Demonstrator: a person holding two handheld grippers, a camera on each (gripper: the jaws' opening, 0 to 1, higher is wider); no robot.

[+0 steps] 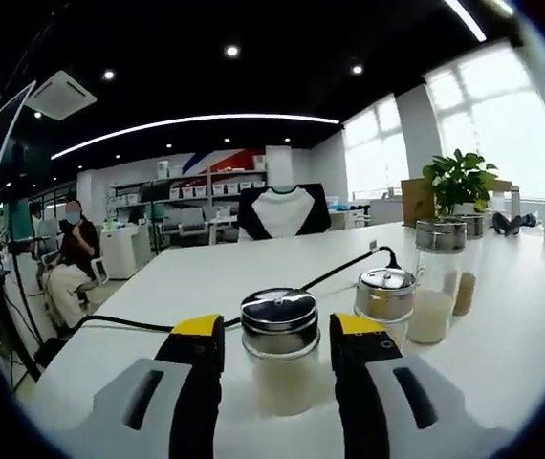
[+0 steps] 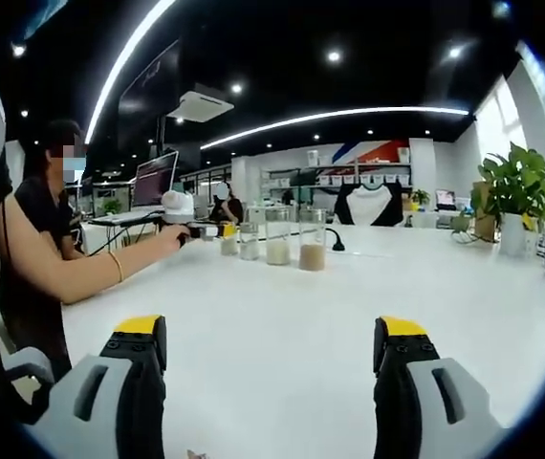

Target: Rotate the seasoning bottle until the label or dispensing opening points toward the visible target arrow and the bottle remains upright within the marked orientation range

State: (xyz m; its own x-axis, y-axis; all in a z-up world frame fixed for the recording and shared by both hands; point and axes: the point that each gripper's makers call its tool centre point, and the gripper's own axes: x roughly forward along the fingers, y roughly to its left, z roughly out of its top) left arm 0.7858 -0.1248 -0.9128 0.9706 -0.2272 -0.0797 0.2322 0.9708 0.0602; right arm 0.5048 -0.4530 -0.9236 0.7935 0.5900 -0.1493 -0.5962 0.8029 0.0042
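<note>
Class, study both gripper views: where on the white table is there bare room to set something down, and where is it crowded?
Bare: the white table ahead of the right gripper, up to the jars. Crowded: the left gripper straddles a steel-lidded bottle, with a second bottle, two tall jars and a black cable close by.

The left hand-held gripper [image 1: 277,359] is level, jaws parted. The right hand-held gripper [image 2: 271,349] gapes wide. The person's arm [image 2: 72,268] reaches forward left of it.
</note>
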